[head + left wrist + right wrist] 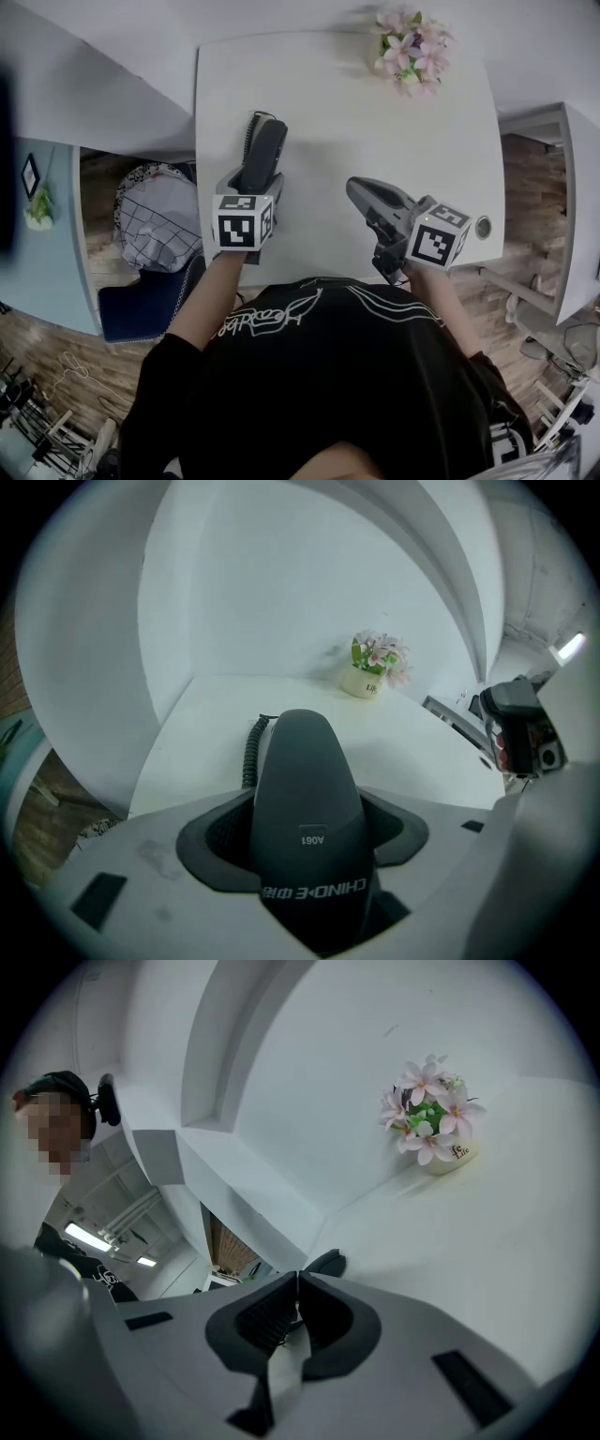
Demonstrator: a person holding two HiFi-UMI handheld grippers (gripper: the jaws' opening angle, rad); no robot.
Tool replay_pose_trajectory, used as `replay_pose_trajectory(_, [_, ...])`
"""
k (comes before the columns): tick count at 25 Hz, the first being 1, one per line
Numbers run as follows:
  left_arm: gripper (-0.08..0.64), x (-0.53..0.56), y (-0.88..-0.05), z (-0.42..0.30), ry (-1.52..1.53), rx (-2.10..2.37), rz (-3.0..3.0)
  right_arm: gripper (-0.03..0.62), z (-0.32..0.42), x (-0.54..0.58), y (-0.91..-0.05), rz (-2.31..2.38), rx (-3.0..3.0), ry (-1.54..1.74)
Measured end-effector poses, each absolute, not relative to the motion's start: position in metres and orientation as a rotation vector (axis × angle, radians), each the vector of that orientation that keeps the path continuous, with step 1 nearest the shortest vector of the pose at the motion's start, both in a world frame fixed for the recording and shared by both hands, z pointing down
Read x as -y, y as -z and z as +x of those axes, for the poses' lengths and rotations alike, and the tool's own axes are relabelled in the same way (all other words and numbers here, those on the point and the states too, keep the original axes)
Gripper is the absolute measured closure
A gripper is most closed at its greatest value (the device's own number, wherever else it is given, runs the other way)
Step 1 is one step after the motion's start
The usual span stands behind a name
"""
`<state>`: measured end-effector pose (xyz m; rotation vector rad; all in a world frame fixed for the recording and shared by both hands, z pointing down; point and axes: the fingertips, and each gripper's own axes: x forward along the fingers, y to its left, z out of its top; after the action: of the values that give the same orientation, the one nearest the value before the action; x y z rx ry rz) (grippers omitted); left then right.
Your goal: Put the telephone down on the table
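Your left gripper (pixel 249 184) clamps the handset (pixel 263 153) between wide-set jaws over the table's (pixel 337 122) near-left part, with its cord (pixel 250 131) just beyond. Your right gripper (pixel 364 194) is closed, empty, by the near edge. Flowers (pixel 411 49) stand at the far edge.

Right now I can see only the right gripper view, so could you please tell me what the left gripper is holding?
Observer: The left gripper is shut on a dark grey telephone handset.
Operator: Thank you; is anything attached to it?
Observer: A coiled cord shows at its far end.
Operator: And where is it?
Observer: Over the left part of the white table; whether it touches, I cannot tell.
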<state>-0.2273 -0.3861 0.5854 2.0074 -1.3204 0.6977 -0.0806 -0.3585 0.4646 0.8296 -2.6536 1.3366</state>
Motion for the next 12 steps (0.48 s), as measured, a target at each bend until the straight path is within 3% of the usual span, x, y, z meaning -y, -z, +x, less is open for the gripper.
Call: replay_pose_trajectory(12, [0.273, 0.383, -0.602, -0.213, -0.95, 1.383, 2.005, 0.552, -0.076, 0.355, -0.47, 0.824, 2.65, -1.357])
